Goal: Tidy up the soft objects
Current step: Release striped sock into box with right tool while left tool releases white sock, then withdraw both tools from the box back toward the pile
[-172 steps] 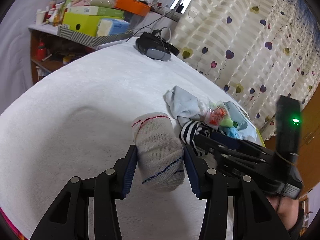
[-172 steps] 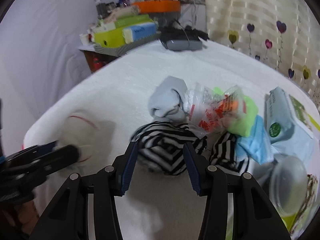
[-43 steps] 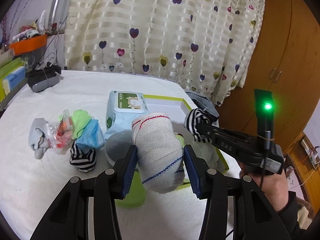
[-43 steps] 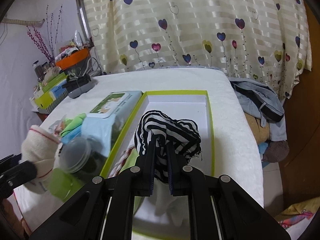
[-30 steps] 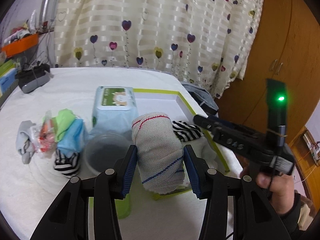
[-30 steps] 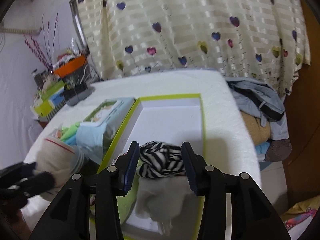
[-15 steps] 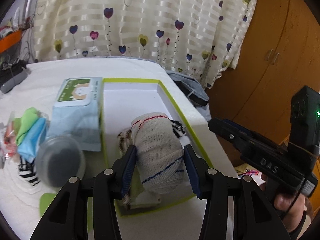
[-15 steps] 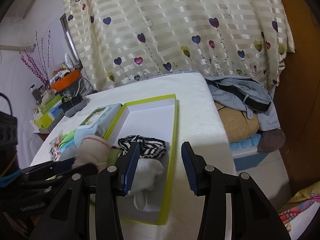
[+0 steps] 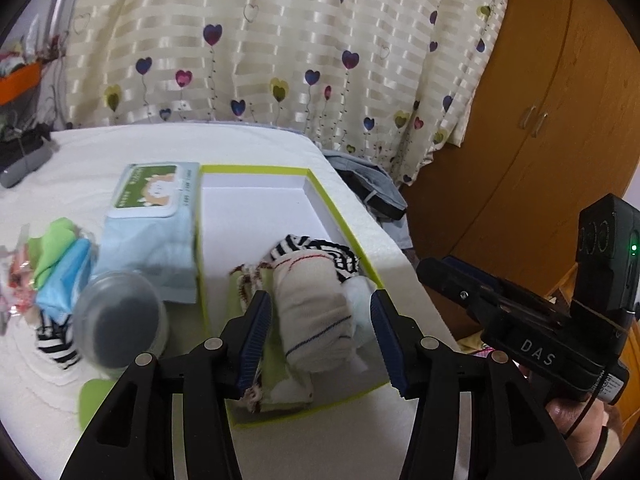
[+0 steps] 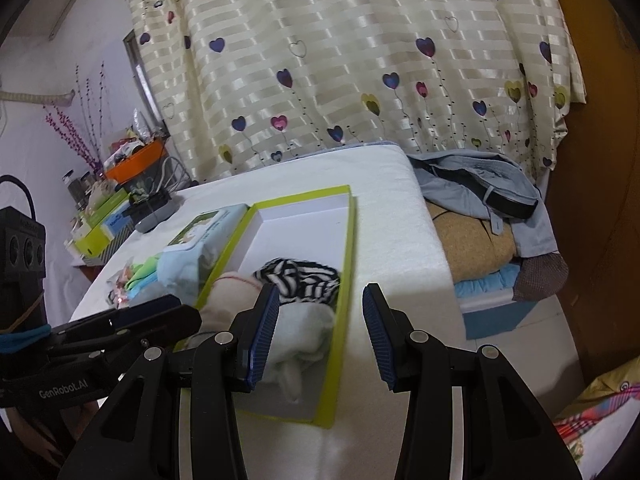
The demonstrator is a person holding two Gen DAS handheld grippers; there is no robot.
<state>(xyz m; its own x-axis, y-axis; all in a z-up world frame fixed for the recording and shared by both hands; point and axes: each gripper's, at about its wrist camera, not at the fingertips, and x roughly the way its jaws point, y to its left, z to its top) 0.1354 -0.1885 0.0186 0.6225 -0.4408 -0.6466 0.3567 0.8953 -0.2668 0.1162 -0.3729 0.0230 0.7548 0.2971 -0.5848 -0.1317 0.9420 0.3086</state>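
Now loose between left hand-held gripper [image 9: 322, 334] pads: sock roll [image 9: 310, 312].

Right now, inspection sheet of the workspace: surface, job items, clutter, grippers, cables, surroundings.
Surface: white bedcover.
Job's things: green-rimmed box holds striped sock, cream sock roll and other soft pieces; small soft items wait outside, left.
Clutter: wipes pack, round lidded container.
Grippers: left gripper jaws have just been opening, roll between them, pads clear; right gripper open, empty.
Cables: cord by dark device.
Surroundings: heart curtain, clothes pile.
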